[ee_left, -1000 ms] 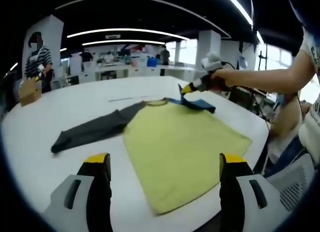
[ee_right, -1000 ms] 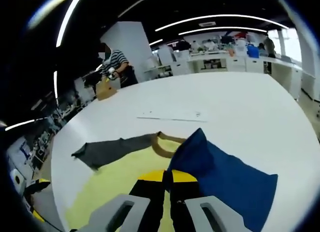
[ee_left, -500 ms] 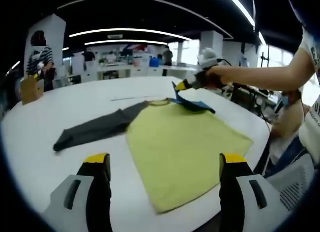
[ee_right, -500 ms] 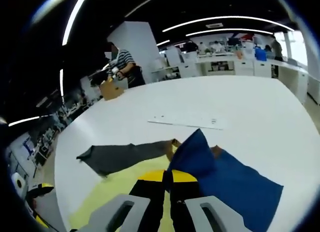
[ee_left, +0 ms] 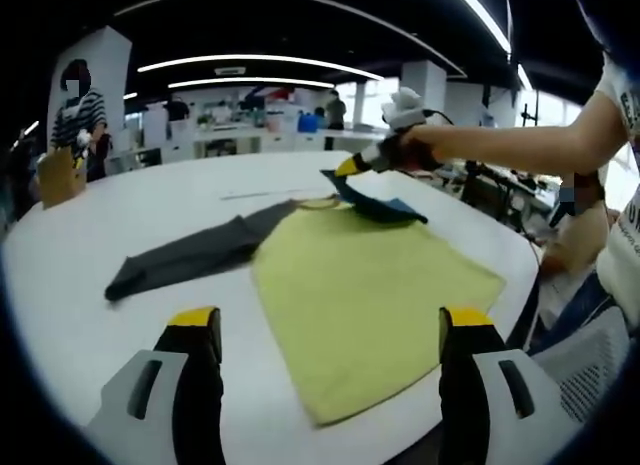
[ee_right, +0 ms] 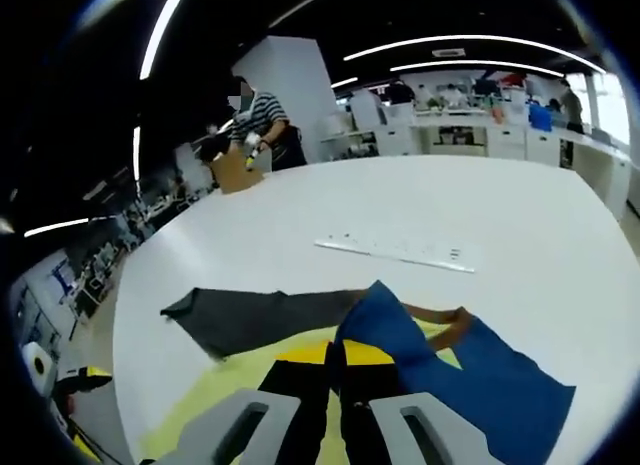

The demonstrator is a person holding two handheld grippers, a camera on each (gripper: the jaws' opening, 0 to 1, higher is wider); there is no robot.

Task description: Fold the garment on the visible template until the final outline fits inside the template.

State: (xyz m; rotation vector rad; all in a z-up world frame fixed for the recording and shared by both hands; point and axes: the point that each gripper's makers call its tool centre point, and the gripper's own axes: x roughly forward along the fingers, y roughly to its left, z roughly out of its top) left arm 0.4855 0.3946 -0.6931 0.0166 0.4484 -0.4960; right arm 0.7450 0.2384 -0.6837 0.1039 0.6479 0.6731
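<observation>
A yellow-green shirt [ee_left: 360, 285] lies flat on the white table [ee_left: 90, 315], its grey sleeve [ee_left: 185, 255] stretched out to the left. My right gripper [ee_left: 345, 168] is shut on the tip of the blue sleeve [ee_left: 375, 200] and holds it raised over the collar. In the right gripper view the blue sleeve [ee_right: 450, 375] drapes from the shut right gripper [ee_right: 335, 353], with the grey sleeve [ee_right: 260, 315] and yellow body [ee_right: 240, 390] below. My left gripper [ee_left: 330, 325] hangs open above the shirt's near hem, holding nothing.
A thin pale strip [ee_right: 395, 250] lies on the table beyond the collar. A person [ee_right: 262, 120] stands by a cardboard box [ee_right: 235, 170] at the far table edge. The table's curved edge [ee_left: 520, 260] runs close to the shirt's right side, with a chair [ee_left: 590, 355] beyond.
The right gripper has lifted the blue sleeve tip and carried it left, toward the collar. The left gripper has stayed where it was, open.
</observation>
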